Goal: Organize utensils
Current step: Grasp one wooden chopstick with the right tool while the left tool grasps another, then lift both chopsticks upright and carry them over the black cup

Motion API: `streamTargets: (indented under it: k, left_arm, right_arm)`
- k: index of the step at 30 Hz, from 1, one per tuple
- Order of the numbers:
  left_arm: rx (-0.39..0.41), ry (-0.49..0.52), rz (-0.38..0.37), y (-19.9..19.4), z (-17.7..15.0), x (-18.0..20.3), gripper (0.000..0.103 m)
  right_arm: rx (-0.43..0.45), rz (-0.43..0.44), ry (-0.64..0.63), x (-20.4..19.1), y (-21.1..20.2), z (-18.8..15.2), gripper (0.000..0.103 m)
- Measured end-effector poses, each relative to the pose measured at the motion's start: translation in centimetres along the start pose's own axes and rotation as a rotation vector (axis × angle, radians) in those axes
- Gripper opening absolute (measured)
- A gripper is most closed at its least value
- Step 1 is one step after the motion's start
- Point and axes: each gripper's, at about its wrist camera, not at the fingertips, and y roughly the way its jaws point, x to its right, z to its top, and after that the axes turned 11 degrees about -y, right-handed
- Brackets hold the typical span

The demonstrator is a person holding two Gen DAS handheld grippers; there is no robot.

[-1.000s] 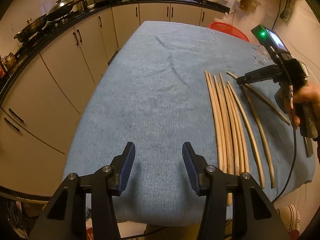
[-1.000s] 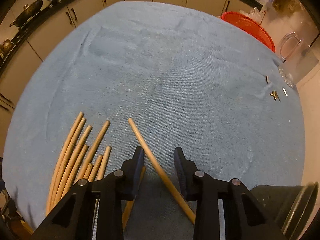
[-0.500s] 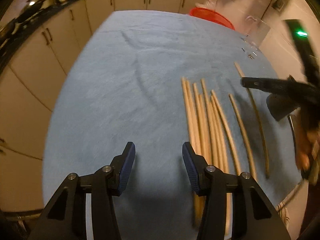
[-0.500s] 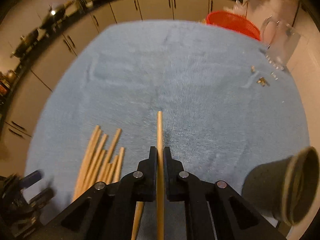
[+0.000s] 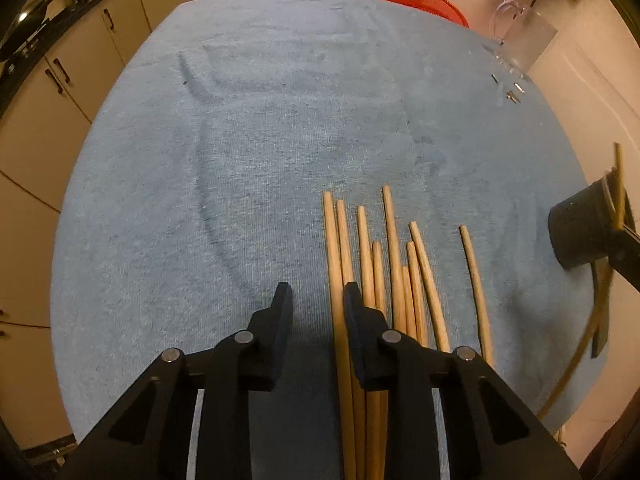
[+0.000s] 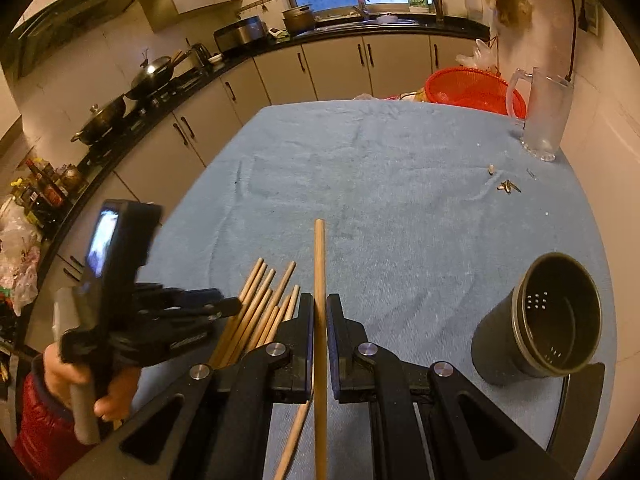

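While the dark holder (image 6: 540, 316) at lower right of the right wrist view looks empty, sorting has, by my judgement, barely begun: right gripper (image 6: 319, 316) clenched on one chopstick (image 6: 319, 264), lifted off the blue surface (image 6: 400, 200); left gripper (image 5: 316, 308), jaws closing around the leftmost stick of the loose chopsticks (image 5: 384, 264) at lower centre, pads not yet pressing; roughly nine left lying

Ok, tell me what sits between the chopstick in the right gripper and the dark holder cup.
Only bare blue cloth. The right wrist view shows nothing between the clamped chopstick in the right gripper and the holder cup.
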Motion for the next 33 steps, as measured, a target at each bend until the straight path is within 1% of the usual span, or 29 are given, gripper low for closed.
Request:
streamTargets:
  k: [1,4,10,11,12,13,16,19,21,24,27,28,33]
  left_arm:
    - [0.001,-0.006,0.013,0.1,0.2,0.0,0.025]
    - [-0.010,-0.003,0.020,0.5,0.5,-0.1,0.024]
    - [-0.001,0.034,0.083,1.1,1.3,1.2,0.023]
    - [0.003,0.032,0.093,1.2,1.4,1.3,0.020]
    - [0.016,0.023,0.108,0.9,1.0,1.2,0.008]
    - [0.035,0.019,0.120,0.8,0.9,1.0,0.007]
    - [0.054,-0.009,0.086,0.1,0.3,-0.3,0.006]
    - [0.118,-0.026,0.033,-2.4,-0.6,-1.3,0.006]
    - [0.191,-0.030,0.002,-5.2,-1.4,-1.7,0.006]
    - [0.287,-0.021,-0.010,-8.7,-2.7,-1.6,0.006]
    - [0.370,-0.001,-0.014,-11.4,-3.7,-0.9,0.006]
    - [0.394,0.005,-0.024,-12.5,-4.1,-0.8,0.006]
    - [0.464,0.016,-0.051,-15.6,-5.6,0.2,0.006]
  right_arm:
    - [0.001,0.003,-0.002,0.0,-0.1,-0.1,0.007]
    - [0.005,0.010,-0.002,-0.1,-0.3,-0.2,0.007]
    - [0.006,0.015,0.003,-0.1,0.1,-0.2,0.007]
    - [0.008,0.014,0.004,-0.2,0.1,-0.2,0.007]
    - [0.012,0.016,0.007,-0.2,0.0,-0.2,0.007]
    - [0.018,0.018,0.010,-0.1,-0.1,-0.3,0.007]
    - [0.052,0.030,0.015,-0.2,-0.9,-0.5,0.007]
    - [0.099,0.048,0.019,-0.2,-2.0,-0.9,0.007]
    - [0.143,0.055,0.018,-0.4,-3.1,-1.2,0.007]
    - [0.206,0.049,0.011,-0.8,-4.6,-1.7,0.007]
    - [0.236,0.037,-0.001,-1.4,-5.7,-2.3,0.007]
    - [0.244,0.033,-0.003,-1.5,-6.1,-2.4,0.007]
    - [0.287,0.027,-0.002,-1.6,-7.9,-3.0,0.007]
